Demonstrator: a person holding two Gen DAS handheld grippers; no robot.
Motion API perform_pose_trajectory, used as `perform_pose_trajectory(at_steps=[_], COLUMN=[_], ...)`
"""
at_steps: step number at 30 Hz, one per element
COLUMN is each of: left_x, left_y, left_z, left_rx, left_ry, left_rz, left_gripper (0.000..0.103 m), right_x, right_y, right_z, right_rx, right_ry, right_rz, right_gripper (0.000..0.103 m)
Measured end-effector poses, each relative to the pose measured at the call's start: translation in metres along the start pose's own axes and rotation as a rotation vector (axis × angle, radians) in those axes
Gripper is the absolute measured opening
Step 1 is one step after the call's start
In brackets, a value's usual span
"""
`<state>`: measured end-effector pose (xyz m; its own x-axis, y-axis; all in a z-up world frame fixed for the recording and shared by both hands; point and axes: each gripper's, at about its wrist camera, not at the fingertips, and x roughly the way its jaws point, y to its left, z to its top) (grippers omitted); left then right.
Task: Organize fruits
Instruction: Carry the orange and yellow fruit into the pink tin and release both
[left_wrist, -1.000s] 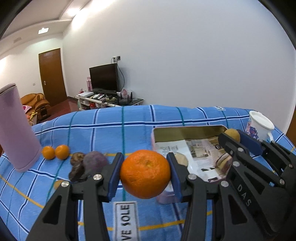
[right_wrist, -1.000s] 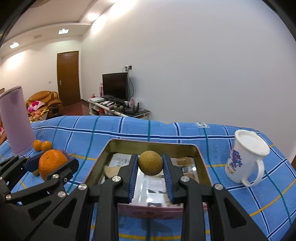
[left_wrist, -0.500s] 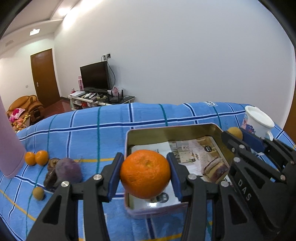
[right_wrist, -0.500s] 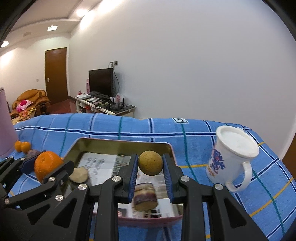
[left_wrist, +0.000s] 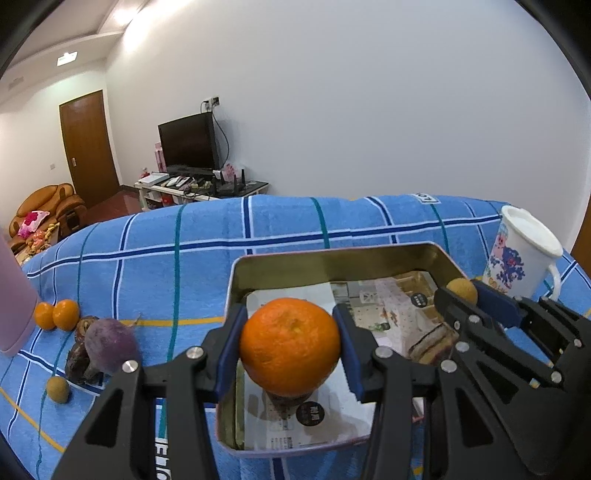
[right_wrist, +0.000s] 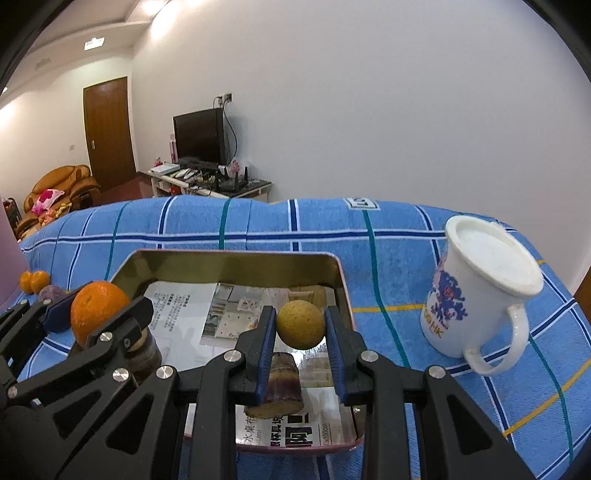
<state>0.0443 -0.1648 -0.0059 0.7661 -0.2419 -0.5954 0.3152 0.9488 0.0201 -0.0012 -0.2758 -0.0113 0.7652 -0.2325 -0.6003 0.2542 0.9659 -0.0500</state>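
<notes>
My left gripper is shut on a large orange, held above the near left part of the metal tray. In the right wrist view the same orange shows at the left. My right gripper is shut on a small yellow-brown round fruit, above the tray's near right part. The fruit also shows in the left wrist view. In the tray lie cut pieces of purple-skinned cane on printed paper.
A white mug with a blue print stands right of the tray on the blue checked cloth. Left of the tray lie two small oranges, a purple root, a small brown fruit and a pink tall cup.
Both grippers have moved right and forward over the tray with their fruits still held. The tray looks closer and the pink cup has slid toward the left edge.
</notes>
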Motion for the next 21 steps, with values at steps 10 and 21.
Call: perform_pose_trajectory(at_steps=[10, 21], left_x=[0.003, 0.001], left_y=[0.0, 0.004], left_z=[-0.001, -0.001], left_rx=[0.015, -0.008], left_ry=[-0.021, -0.025], left_rz=[-0.012, -0.016], left_gripper=[0.05, 0.05], right_x=[0.015, 0.02], right_y=[0.001, -0.006], right_z=[-0.002, -0.002], right_rx=[0.003, 0.057], right_ry=[0.053, 0.062], right_rz=[0.056, 0.188], right_gripper=[0.029, 0.029])
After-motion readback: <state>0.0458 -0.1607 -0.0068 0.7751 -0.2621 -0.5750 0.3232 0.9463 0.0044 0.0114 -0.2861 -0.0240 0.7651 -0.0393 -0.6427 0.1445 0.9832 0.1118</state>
